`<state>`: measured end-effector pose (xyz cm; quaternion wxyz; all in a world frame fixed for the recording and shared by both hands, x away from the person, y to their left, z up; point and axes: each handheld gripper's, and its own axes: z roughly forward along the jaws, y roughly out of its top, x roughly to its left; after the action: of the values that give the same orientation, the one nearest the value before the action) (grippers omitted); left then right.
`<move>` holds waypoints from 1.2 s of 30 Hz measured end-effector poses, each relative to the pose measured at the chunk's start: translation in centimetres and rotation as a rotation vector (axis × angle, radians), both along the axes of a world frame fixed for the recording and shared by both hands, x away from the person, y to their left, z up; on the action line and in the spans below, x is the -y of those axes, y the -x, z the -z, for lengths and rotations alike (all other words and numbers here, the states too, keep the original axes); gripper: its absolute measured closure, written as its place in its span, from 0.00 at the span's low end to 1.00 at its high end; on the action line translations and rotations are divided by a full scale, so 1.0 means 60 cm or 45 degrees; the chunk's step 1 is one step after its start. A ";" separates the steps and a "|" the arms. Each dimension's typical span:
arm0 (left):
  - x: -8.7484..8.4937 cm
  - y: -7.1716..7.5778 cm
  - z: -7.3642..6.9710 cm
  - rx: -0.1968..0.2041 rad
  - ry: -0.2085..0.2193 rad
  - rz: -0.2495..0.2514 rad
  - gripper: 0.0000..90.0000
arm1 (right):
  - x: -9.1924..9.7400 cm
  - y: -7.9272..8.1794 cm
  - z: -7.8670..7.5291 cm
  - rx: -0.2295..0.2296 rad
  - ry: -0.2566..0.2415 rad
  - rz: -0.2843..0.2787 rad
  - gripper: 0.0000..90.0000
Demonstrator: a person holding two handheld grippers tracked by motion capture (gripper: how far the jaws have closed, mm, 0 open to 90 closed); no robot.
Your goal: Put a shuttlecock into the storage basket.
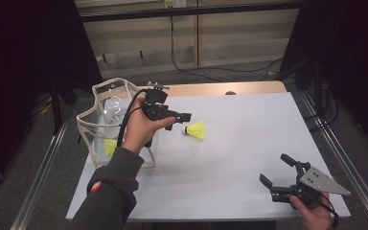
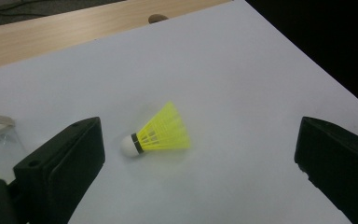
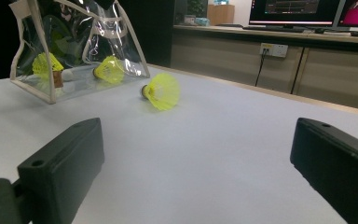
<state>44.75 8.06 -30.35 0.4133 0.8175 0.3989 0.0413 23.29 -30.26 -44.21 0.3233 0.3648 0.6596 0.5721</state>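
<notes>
White tabletop [image 1: 239, 143], yellow shuttlecock [image 1: 195, 130] just beyond spread left tool [image 1: 177, 120], seemingly untouched.

no text, label or number legible

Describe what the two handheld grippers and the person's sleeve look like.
Both are black two-jaw tools with blocky jaws. The left gripper trails a black cable; the right gripper carries a grey three-cornered plate. The left arm wears a dark grey sleeve with a small red-and-white badge.
</notes>
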 end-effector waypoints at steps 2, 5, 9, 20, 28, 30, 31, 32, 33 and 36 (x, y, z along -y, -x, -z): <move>0.003 0.000 0.004 -0.006 -0.010 0.008 0.02 | 0.000 0.000 0.000 0.001 0.000 -0.001 0.03; 0.007 0.000 0.008 0.006 -0.020 0.009 0.02 | 0.000 0.000 0.000 0.000 0.000 -0.001 0.03; 0.012 0.000 0.013 0.005 -0.020 0.012 0.02 | 0.000 0.000 0.000 0.001 0.000 0.000 0.03; 0.023 0.000 0.027 0.009 -0.024 0.011 0.02 | 0.000 0.000 -0.001 0.003 -0.001 0.000 0.03; 0.031 -0.002 0.036 0.001 -0.032 0.028 0.02 | 0.000 0.000 -0.001 0.004 -0.001 -0.003 0.03; 0.033 -0.002 0.039 0.004 -0.030 0.025 0.02 | 0.000 0.000 -0.001 0.003 -0.001 -0.003 0.03; 0.034 -0.002 0.040 0.000 -0.035 0.028 0.02 | 0.000 0.000 -0.001 0.003 -0.001 -0.004 0.03; 0.034 -0.003 0.041 0.001 -0.036 0.028 0.02 | 0.000 0.000 -0.001 0.004 0.000 -0.003 0.03; 0.035 -0.003 0.042 0.000 -0.038 0.027 0.02 | 0.000 0.000 -0.001 0.004 0.000 -0.003 0.03; 0.036 -0.004 0.046 -0.004 -0.034 0.020 0.02 | 0.000 0.001 -0.001 0.005 -0.001 -0.003 0.03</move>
<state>44.99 5.89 -33.12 0.4020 0.8261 0.3926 0.0421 23.26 -30.24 -44.16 0.3238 0.3632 0.6591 0.5735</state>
